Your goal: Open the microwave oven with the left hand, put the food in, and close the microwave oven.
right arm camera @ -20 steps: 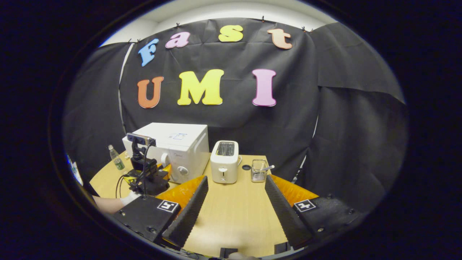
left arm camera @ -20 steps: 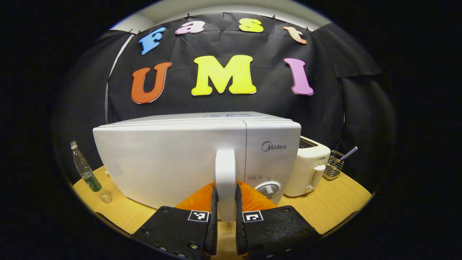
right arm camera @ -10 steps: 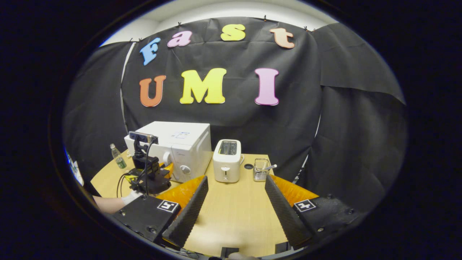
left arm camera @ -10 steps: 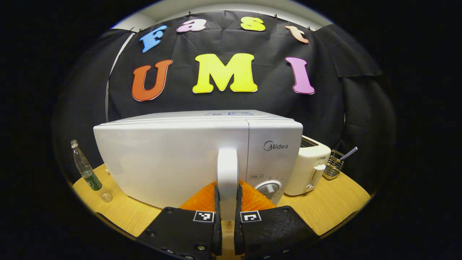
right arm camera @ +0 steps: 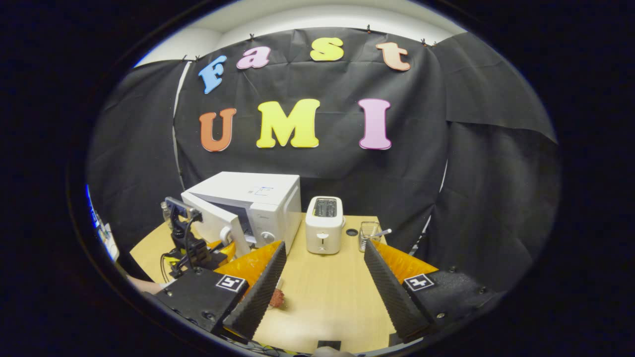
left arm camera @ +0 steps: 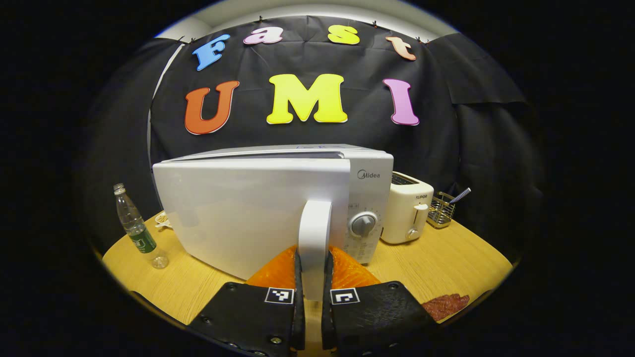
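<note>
The left gripper (left arm camera: 311,292) pinches the white door handle (left arm camera: 314,233) tight. The right gripper (right arm camera: 322,277) hangs wide apart, holding nothing, with red food (right arm camera: 276,298) near. Farther back, the microwave (right arm camera: 270,198) door is partly open.

Microwave (left arm camera: 248,208): white, grey dial. Toaster (left arm camera: 407,213): cream. Bench (left arm camera: 446,267): pale wood grain. Bottle (left arm camera: 136,230), far left: clear, green label. Food (left arm camera: 445,305), near right: dark red. Left claw (left arm camera: 311,297): black fingers, orange flanks, black-and-white square markers. Right claw (right arm camera: 322,290): the same colours.
</note>
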{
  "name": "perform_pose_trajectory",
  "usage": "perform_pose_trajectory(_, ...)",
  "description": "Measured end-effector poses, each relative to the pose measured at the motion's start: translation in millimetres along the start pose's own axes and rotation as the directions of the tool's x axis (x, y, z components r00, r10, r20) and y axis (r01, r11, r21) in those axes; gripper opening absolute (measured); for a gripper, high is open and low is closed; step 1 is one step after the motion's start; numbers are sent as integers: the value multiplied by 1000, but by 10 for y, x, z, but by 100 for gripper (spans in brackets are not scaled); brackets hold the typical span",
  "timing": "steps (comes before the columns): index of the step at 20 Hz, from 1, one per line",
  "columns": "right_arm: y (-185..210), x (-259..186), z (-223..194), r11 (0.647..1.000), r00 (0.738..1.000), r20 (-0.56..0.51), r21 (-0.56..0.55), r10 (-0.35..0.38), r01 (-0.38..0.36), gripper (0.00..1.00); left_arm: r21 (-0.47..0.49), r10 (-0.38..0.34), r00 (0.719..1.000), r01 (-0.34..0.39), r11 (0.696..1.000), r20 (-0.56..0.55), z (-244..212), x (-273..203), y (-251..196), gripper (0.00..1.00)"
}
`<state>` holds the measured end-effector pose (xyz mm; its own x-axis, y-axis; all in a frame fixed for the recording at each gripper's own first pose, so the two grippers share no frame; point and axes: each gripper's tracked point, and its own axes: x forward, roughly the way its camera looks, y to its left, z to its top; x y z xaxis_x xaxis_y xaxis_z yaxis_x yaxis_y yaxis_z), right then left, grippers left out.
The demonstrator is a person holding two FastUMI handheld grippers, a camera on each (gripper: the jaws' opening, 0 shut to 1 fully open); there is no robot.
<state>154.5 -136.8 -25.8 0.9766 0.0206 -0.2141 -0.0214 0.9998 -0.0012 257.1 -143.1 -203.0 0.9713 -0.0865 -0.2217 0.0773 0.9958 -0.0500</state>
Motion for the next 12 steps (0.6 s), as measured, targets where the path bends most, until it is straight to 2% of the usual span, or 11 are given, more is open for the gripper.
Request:
perform_pose_trajectory(1, 55, -16, -10, 1000, 1000, 1, -2, 2, -2, 91, 6, 0, 1000, 0, 1000, -9, -46, -153, 74, 13)
perform_pose_trajectory(2, 151, -56, -14, 1000, 1000, 7, 3, 12, -12, 100, 14, 7, 1000, -7, 1000, -14, -82, -271, 145, 15)
perform_pose_trajectory(3, 225, -93, -13, 1000, 1000, 14, 4, 18, -18, 92, 20, 11, 1000, -10, 1000, -17, -102, -403, 207, 17)
perform_pose_trajectory(4, 292, -126, -40, 1000, 1000, 15, -2, 21, -20, 100, 30, 20, 999, -19, 999, -28, -147, -485, 280, 17)
perform_pose_trajectory(6, 436, -211, -101, 999, 999, 6, -3, 33, -33, 100, 66, 53, 998, -51, 997, -22, -154, -647, 418, 19)
perform_pose_trajectory(7, 506, -268, -129, 999, 999, 6, 3, 40, -40, 91, 94, 59, 998, -57, 994, -16, -149, -703, 492, 23)
perform_pose_trajectory(8, 549, -336, -144, 999, 999, 8, 6, 38, -38, 100, 105, 59, 998, -57, 993, -22, -192, -753, 518, 27)
perform_pose_trajectory(9, 581, -395, -162, 999, 999, 9, 8, 33, -33, 100, 108, 77, 997, -75, 991, -17, -181, -792, 595, 28)
perform_pose_trajectory(10, 611, -455, -204, 1000, 1000, 5, 10, 27, -28, 100, 108, 94, 995, -91, 990, -20, -191, -819, 691, 33)
perform_pose_trajectory(11, 638, -515, -220, 1000, 1000, 8, 15, 23, -23, 91, 97, 91, 996, -89, 991, -21, -184, -827, 738, 50)
perform_pose_trajectory(12, 670, -582, -227, 1000, 1000, 11, 15, 20, -20, 92, 87, 100, 995, -97, 991, -26, -185, -842, 795, 60)
